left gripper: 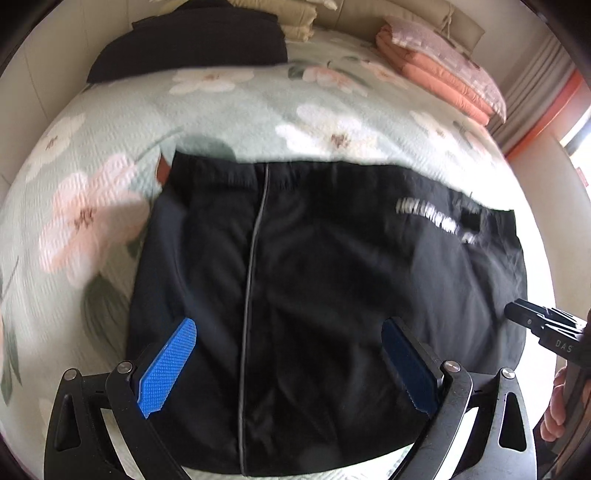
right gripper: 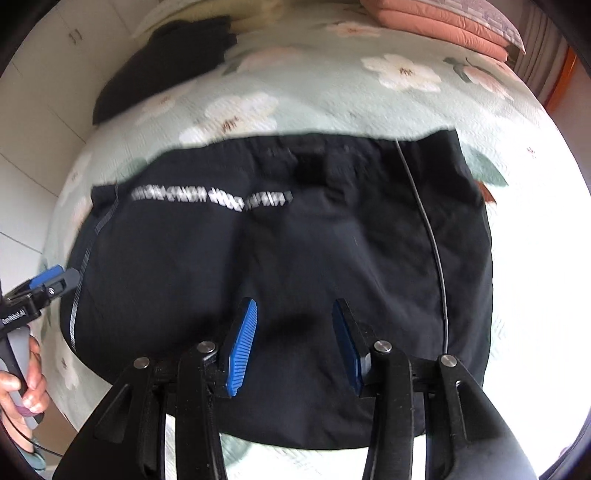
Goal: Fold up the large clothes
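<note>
A black garment, folded into a rough rectangle with white lettering, lies flat on a bed covered in a pale green floral quilt. Both tools hover above it, the left tool and right tool each spread and holding nothing.

Count, both wrist views:

- Black folded garment with white lettering and a thin grey piping line: one, flat on the bed.
- Second dark pile of black fabric at the far edge of the bed: one.
- Folded salmon-pink quilt stack with a patterned top layer: one.
- Cream folded bedding beyond the dark pile: one stack, layers unclear.
- Mint-green floral bedspread: one.
- Black two-finger claws with blue ribbed pads: two, left claw and right claw.
</note>
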